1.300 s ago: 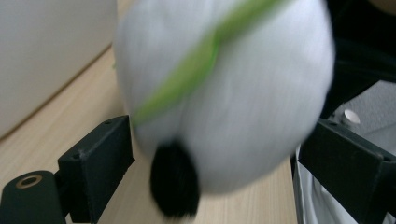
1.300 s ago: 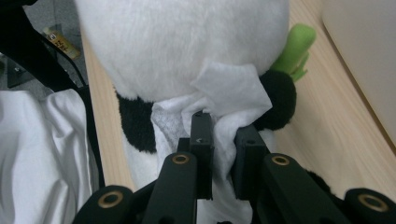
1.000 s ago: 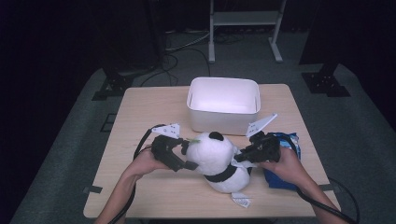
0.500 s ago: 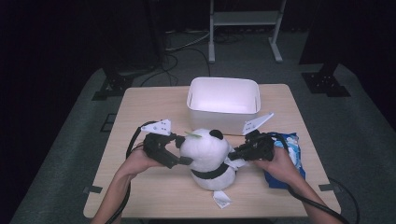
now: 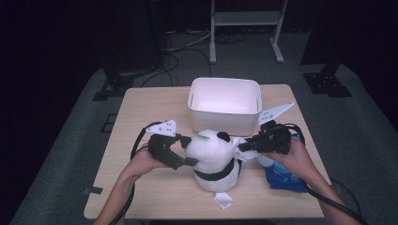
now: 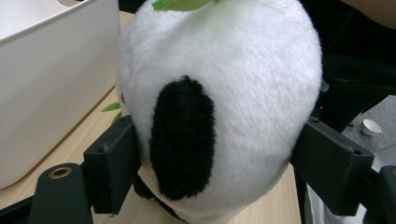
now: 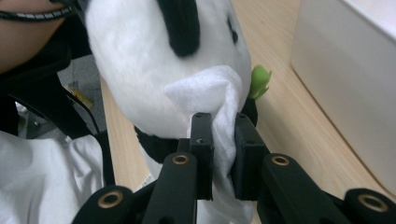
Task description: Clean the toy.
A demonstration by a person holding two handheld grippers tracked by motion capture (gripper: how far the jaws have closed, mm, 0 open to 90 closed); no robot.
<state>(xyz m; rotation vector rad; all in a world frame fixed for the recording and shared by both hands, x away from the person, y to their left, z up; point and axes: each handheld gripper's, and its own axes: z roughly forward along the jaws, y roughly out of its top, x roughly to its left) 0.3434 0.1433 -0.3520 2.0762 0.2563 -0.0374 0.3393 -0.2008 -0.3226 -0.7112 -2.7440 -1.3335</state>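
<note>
A black-and-white panda plush (image 5: 213, 152) with a green leaf (image 5: 202, 136) at its head sits upright on the wooden table (image 5: 141, 112), in front of a white bin (image 5: 224, 101). My left gripper (image 5: 187, 151) clasps the panda's head (image 6: 219, 93) from the left, and both wide-set jaws press into the fur. From the right, my right gripper (image 5: 241, 146) pinches a fold of white cloth (image 7: 210, 91) at the panda's side (image 7: 135, 46), its jaws (image 7: 223, 135) nearly together on the fabric.
The white bin (image 7: 355, 70) stands close behind the panda. A blue bag (image 5: 284, 176) lies under my right hand near the table's right edge. A white tag (image 5: 223, 200) hangs from the plush near the front edge.
The panda and both grippers have shifted away from the front edge toward the bin and a little left. My right gripper has risen with the cloth.
</note>
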